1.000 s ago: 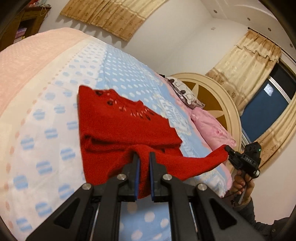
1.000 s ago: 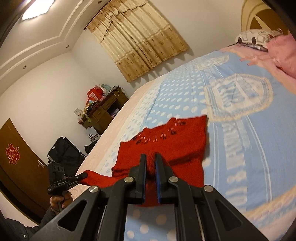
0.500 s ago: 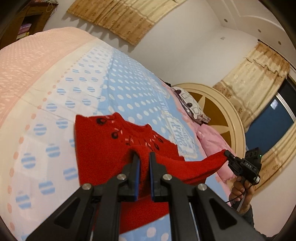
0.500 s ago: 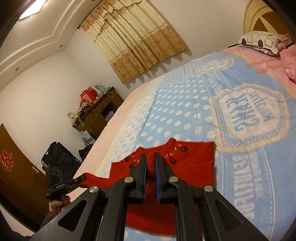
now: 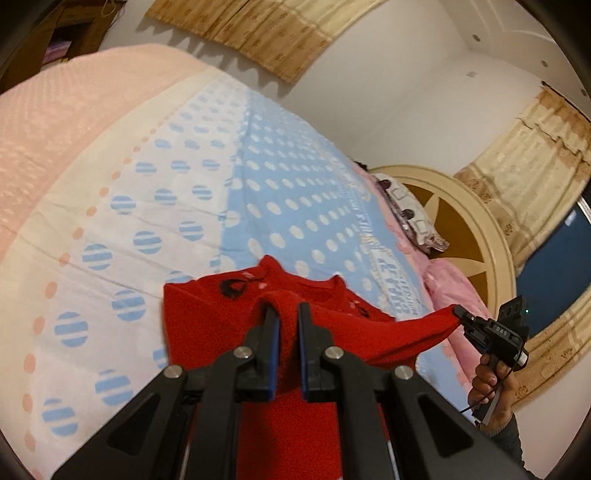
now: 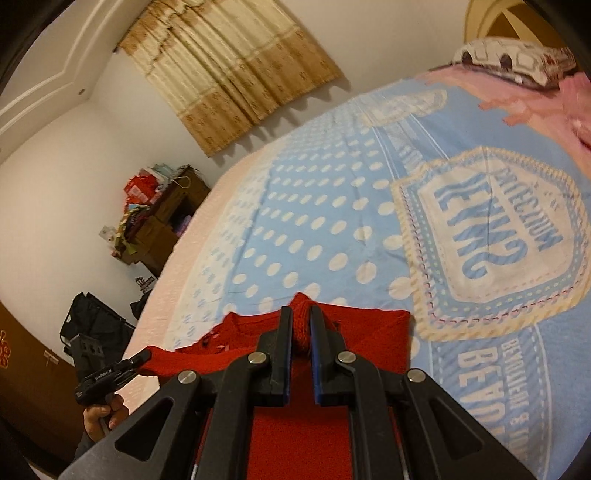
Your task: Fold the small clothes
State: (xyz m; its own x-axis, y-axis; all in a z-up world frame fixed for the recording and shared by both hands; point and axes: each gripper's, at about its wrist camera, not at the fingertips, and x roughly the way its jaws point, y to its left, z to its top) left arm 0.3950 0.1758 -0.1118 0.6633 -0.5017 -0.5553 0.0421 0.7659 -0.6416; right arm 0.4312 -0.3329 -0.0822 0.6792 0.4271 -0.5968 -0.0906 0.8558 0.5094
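- Both grippers carried the sweater's (image 5: 207, 332) edge toward its collar; more sweater now sits low in frame.
- Left gripper (image 5: 283, 314), right gripper (image 6: 300, 314): each clamped on knit.
- Sweater lies on bed (image 5: 258, 192), lower centre.
- Step: fold-over. Next: lay edge down, release.

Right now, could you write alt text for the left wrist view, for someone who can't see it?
Black left-hand tongs pinch a fold of a red knitted sweater above a blue and white polka-dot bedspread. At right, a hand holds the second tongs, gripping another end of the sweater. Beige curtains and a round cream headboard stand behind.
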